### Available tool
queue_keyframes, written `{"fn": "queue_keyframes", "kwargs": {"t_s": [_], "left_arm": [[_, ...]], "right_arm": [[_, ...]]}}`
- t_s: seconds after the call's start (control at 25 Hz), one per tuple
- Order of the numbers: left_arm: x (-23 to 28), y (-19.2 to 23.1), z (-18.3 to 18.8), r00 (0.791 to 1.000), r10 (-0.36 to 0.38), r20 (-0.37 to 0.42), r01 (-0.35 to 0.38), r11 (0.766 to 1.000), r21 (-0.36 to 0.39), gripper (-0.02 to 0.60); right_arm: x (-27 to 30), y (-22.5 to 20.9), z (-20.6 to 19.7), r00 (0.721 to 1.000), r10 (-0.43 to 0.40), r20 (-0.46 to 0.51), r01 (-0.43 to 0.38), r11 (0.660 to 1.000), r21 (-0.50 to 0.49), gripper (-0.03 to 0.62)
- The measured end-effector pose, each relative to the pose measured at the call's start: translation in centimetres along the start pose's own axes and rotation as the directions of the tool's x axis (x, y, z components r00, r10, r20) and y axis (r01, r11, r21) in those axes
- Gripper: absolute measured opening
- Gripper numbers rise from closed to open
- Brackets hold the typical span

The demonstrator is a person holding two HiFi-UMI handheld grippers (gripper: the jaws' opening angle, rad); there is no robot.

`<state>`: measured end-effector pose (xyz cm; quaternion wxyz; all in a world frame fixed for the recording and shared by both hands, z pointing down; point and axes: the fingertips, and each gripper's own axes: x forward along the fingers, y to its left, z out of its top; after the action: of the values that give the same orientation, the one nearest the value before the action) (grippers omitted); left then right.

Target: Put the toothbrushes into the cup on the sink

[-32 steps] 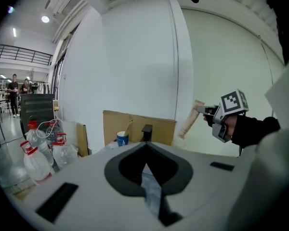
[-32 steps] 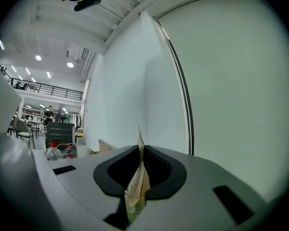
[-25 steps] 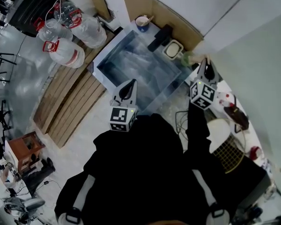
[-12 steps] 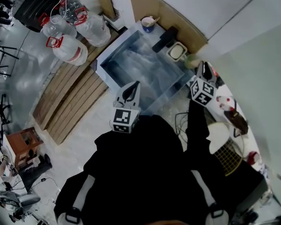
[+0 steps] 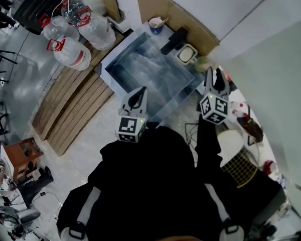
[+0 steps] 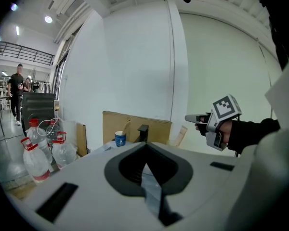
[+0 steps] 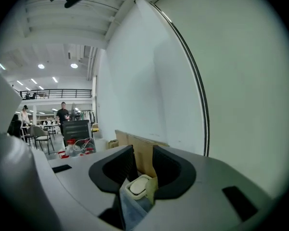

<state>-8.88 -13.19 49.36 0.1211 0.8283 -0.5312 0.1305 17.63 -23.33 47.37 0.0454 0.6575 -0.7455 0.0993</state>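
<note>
The steel sink (image 5: 118,59) lies ahead of me. At its far edge stands a blue cup (image 5: 154,25) (image 6: 120,138) with a pale handle leaning out of it. My left gripper (image 5: 139,92) hovers over the sink's near rim, its jaws shut with nothing in them. My right gripper (image 5: 214,76) (image 6: 190,118) is at the sink's right corner, close to a pale green thing (image 5: 201,63). Its jaws are opening, and nothing shows between them. The right gripper view looks between its fingers at a white soap dish (image 7: 140,185).
A black tap (image 5: 172,39) and the soap dish (image 5: 186,54) sit on the sink's far right rim, with cardboard (image 5: 158,6) behind. Big water bottles (image 5: 72,41) and wooden planks (image 5: 75,102) are to the left. A white plate (image 5: 230,140) and a wire rack (image 5: 241,167) are on the right.
The right gripper's jaws have spread apart, and it has drawn back a little from the wall. A pale stick at its tips a second ago no longer shows. The left gripper hardly moved.
</note>
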Motion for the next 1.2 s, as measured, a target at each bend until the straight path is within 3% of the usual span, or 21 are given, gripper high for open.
{"fn": "queue_keyframes", "kwargs": {"t_s": [0.4,0.72,1.2], "left_arm": [[-1.9,1.6,0.5,0.995,0.063,0.073,-0.061,0.998,-0.024,0.002],[-3.1,2.5,0.3,0.992,0.094,0.084,-0.091,0.995,-0.035,0.002],[-3.9,3.0,-0.5,0.990,0.112,0.081,-0.110,0.994,-0.022,0.002]], "right_arm": [[-3.6,9.0,-0.4,0.977,0.214,-0.004,-0.214,0.977,-0.020,0.090],[-6.0,11.9,-1.7,0.964,0.266,-0.024,-0.266,0.964,0.005,0.006],[-7.9,16.4,-3.5,0.931,0.362,-0.040,-0.363,0.932,-0.016,0.003]]}}
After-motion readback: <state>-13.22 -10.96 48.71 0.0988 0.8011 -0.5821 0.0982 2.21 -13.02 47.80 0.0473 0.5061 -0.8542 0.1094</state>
